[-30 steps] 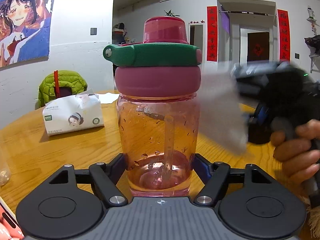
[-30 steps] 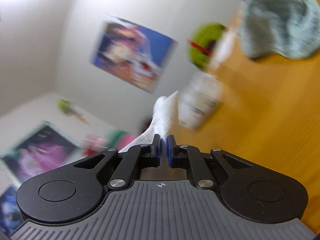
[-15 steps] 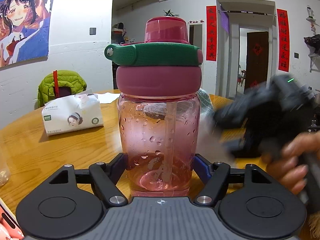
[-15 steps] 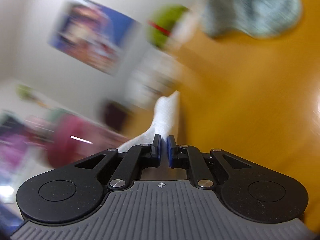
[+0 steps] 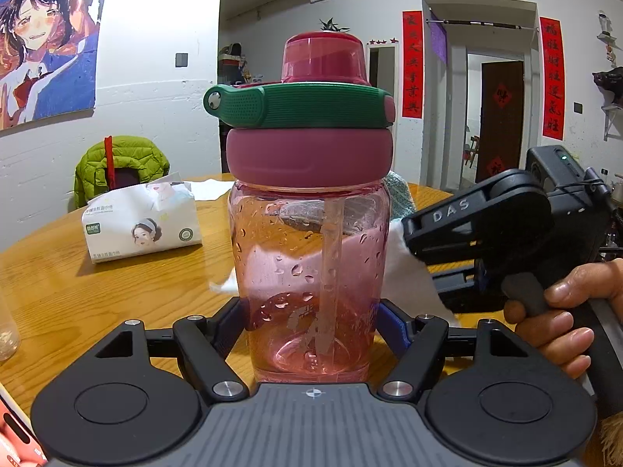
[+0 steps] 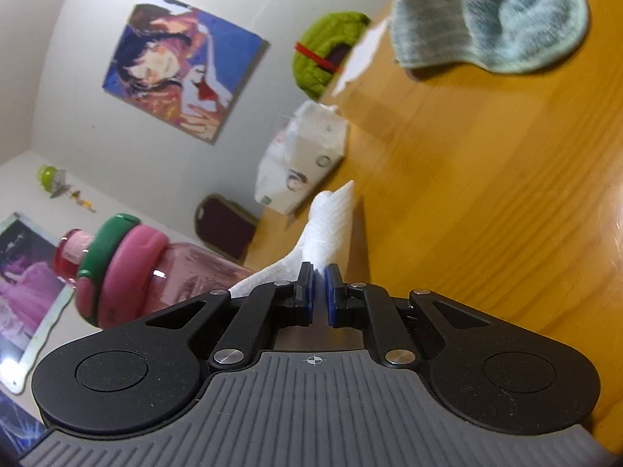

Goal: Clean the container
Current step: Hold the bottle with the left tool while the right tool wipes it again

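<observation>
A pink see-through water bottle (image 5: 311, 257) stands upright on a round wooden table (image 5: 117, 292), directly in front of the left wrist camera. Its pink and green lid (image 5: 307, 132) is on, and water droplets bead its wall. The left gripper (image 5: 311, 327) is clamped around the bottle's base, one finger on each side, apparently to keep it steady while the outside is wiped.

The right gripper (image 6: 320, 295) is pinched tight on a folded white paper tissue (image 6: 327, 229). From the left camera, the tissue (image 5: 409, 268) lies against the bottle's right side and appears to wrap behind it. This looks like a drying stroke along the wall.

The right tool is rolled onto its side, so the bottle looks tipped over in its own camera. A hand (image 5: 568, 311) grips its handle, fingers curled around the trigger.

Farther off sit a tissue pack (image 5: 142, 222), a blue-grey cloth (image 6: 486, 15) and a green jacket (image 5: 120, 167) on a chair.
</observation>
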